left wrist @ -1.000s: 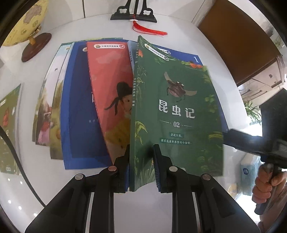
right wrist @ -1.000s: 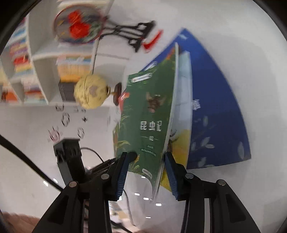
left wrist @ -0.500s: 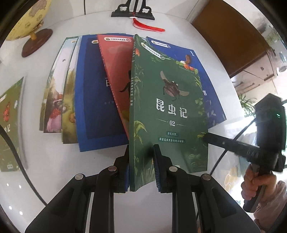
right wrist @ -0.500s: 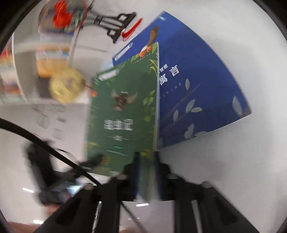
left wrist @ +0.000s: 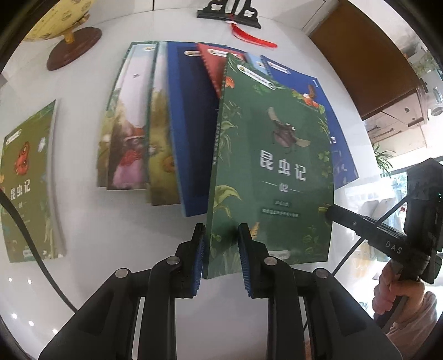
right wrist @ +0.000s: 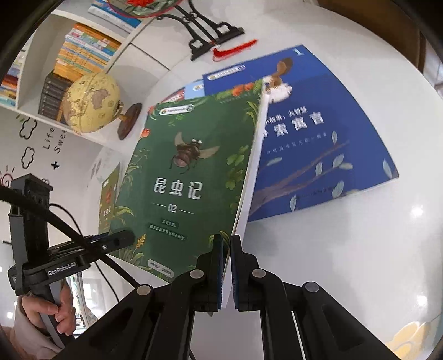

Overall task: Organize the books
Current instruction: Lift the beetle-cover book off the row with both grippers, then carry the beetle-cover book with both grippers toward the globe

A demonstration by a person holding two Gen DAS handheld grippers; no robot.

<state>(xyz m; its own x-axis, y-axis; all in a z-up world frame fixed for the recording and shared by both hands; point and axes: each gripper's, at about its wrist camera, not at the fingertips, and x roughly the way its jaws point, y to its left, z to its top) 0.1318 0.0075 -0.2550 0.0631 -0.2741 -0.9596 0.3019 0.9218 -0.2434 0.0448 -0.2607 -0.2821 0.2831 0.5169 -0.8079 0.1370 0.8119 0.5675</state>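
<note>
Before me, a white worktop (left wrist: pixel 116 235) carries a yellow globe (right wrist: pixel 91 102) on a dark round wooden base (left wrist: pixel 73 48), standing near its far left edge. A black ornamental stand (left wrist: pixel 229 12) sits at the far edge, with a red tassel (left wrist: pixel 253 38) trailing from it across the surface. Behind the globe, in my right wrist view, a white wall shelf (right wrist: pixel 36 69) holds rows of upright volumes, and black doodle decals (right wrist: pixel 27 144) mark the wall below it.

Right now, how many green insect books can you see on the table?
2. One green insect book is lifted at the right of the fanned row, with both grippers at its lower edge; another green insect book lies alone at far left. Others may be hidden underneath.
</note>
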